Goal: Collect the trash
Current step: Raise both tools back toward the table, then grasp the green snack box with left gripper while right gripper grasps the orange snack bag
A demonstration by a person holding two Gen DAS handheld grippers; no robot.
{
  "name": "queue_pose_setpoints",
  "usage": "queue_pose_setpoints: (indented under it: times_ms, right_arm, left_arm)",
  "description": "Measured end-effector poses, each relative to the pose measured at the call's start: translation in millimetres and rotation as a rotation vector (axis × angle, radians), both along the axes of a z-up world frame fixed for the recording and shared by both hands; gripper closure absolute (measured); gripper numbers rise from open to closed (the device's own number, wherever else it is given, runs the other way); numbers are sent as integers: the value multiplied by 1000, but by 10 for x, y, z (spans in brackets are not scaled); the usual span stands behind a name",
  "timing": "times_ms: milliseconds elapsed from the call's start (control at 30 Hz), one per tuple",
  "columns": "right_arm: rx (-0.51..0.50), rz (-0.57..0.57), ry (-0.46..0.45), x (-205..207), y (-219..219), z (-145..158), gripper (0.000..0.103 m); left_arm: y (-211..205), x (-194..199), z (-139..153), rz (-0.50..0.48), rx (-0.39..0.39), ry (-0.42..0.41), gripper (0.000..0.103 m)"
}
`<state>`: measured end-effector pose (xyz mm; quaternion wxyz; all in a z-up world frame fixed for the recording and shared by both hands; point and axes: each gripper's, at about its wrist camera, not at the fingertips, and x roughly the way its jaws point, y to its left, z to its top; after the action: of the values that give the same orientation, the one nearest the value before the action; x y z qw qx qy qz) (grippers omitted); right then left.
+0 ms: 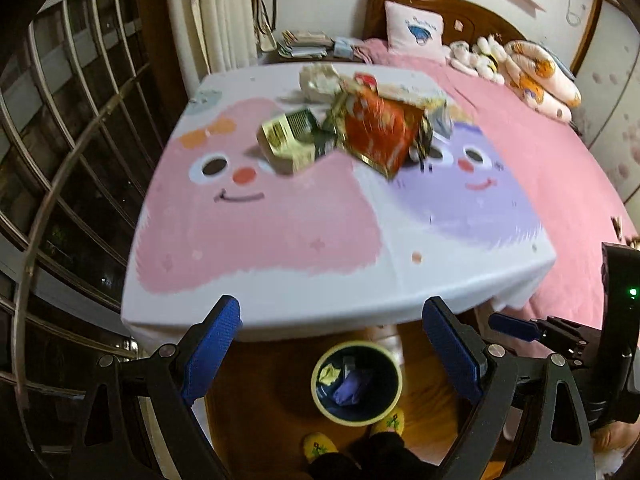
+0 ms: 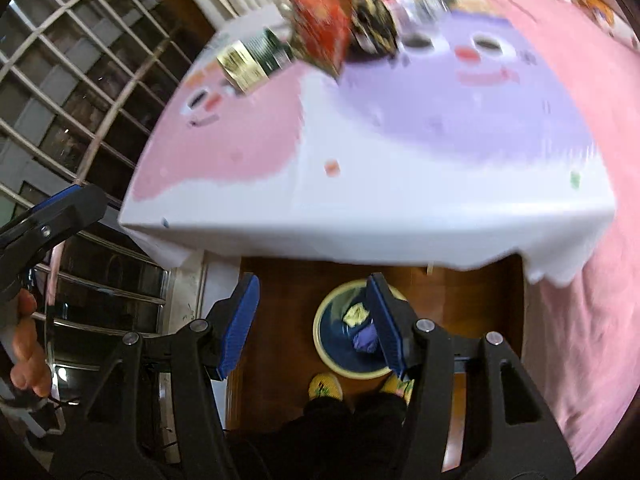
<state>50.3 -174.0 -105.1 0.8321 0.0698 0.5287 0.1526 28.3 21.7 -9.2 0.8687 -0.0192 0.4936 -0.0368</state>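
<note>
Trash pile [image 1: 352, 120] sits at table's [image 1: 280, 280] far side, well beyond both grippers; red wrapper [image 1: 378, 132] tilted. Left gripper [image 1: 332, 344] wide, empty; right gripper [image 2: 312, 324] narrower, empty, over bin [image 1: 356, 384] below table's near edge. Neither clearly nearer.

table [image 1: 280, 288]: cartoon cloth | red wrapper [image 1: 380, 132] | gold-green box [image 1: 290, 142]

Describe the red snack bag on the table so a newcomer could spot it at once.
Start at the table draped in a white cloth with pink and purple cartoon faces. At its far side lies a heap of wrappers; the shiny red foil snack bag with gold edges sits in the middle, between the two faces. Its left neighbour is a gold-and-dark-green packet; nothing else is as large and red.
</note>
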Motion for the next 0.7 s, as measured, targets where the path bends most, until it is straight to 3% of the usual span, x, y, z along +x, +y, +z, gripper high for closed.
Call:
queue_pose_setpoints:
  times_ms: [133, 333, 700]
  right_arm:
    - [3, 62, -62, 155, -20, 329, 50]
    - [10, 138, -122, 386, -50, 583, 50]
    - [3, 173, -163, 852, 2, 636, 50]
  left_arm:
    - [23, 143, 306, 32, 2, -32, 9]
    - [61, 332, 644, 105, 1, -62, 9]
    - [223, 746, 690, 146, 26, -50, 9]
